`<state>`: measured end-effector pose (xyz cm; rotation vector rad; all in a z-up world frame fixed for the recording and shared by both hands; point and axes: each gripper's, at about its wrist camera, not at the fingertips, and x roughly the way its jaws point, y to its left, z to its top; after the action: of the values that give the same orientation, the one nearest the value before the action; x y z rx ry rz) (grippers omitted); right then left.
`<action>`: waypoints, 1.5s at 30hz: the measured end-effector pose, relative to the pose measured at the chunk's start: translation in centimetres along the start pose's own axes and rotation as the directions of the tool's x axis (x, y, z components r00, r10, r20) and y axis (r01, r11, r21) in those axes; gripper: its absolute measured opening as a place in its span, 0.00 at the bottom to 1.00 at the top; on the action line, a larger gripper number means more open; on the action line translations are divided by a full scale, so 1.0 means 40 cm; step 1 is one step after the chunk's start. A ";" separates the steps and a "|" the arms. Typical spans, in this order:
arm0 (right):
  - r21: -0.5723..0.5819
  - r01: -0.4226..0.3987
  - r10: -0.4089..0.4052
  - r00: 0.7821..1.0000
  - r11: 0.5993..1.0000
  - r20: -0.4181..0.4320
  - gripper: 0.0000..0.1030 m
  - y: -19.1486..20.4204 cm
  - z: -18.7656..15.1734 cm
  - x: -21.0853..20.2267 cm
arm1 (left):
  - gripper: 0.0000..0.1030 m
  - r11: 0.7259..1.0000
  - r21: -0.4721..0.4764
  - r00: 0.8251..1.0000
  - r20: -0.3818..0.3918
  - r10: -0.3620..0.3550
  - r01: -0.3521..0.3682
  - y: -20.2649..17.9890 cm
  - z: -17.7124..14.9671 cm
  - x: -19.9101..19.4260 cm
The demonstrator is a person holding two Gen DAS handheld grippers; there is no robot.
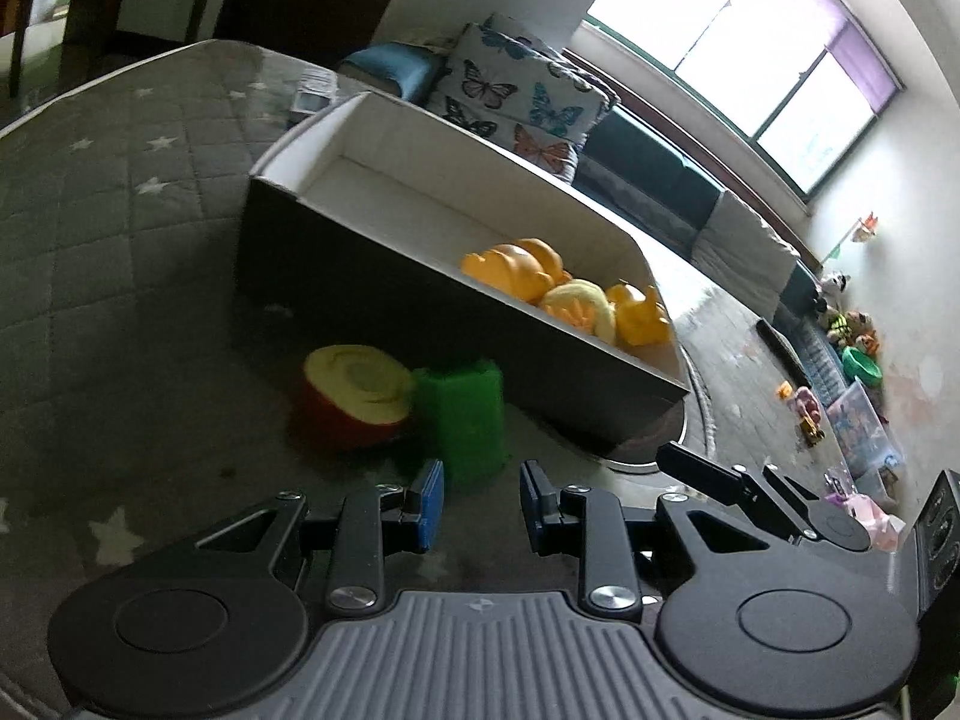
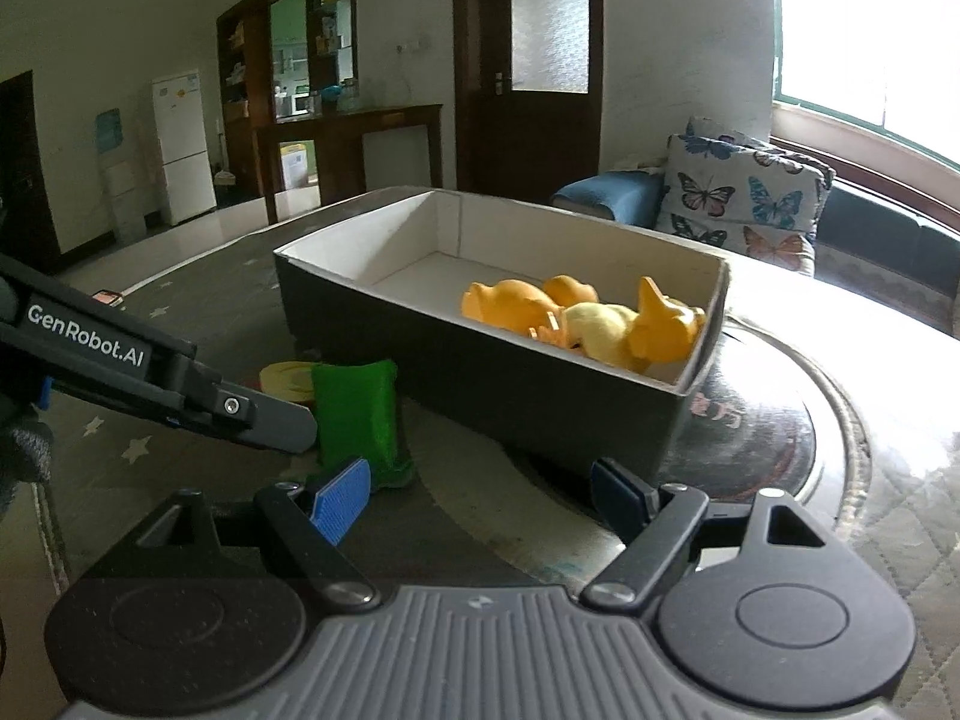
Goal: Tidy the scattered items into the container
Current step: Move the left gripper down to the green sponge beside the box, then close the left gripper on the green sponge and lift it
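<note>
The left hand-held gripper [image 1: 480,504] stood open and empty, its blue pads [image 1: 431,504] parted just short of the green block [image 1: 462,420]. The right hand-held gripper [image 2: 480,501] was spread wider and also held nothing. We judged the green block to be a light, hollow plastic toy, stiff enough for a firm pinch but smooth, so likely to slip; its flat side faces, taken low on the body, looked like the best hold. It stood upright on the tabletop [image 1: 120,300], touching or nearly touching the red-and-yellow fruit half [image 1: 354,396] on its left. Both lay just in front of the near wall of the container [image 1: 420,324]. Orange and yellow toys [image 2: 576,318] already filled the container's right end; its left part was bare. We noted two obstructions: the fruit half crowding one side of the block, and the container wall, which any carried item would have to clear.
</note>
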<state>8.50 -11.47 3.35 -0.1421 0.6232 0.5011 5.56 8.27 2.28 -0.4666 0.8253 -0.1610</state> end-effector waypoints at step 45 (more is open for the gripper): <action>-0.082 -0.136 0.133 0.990 0.987 -0.043 0.33 0.098 0.012 0.095 | 0.23 0.998 -0.058 1.000 -0.022 -0.023 0.021 0.035 0.040 0.062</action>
<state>9.47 -6.36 1.55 -0.1914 0.6512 0.6569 8.37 9.27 0.91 -0.5288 0.8487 -0.1635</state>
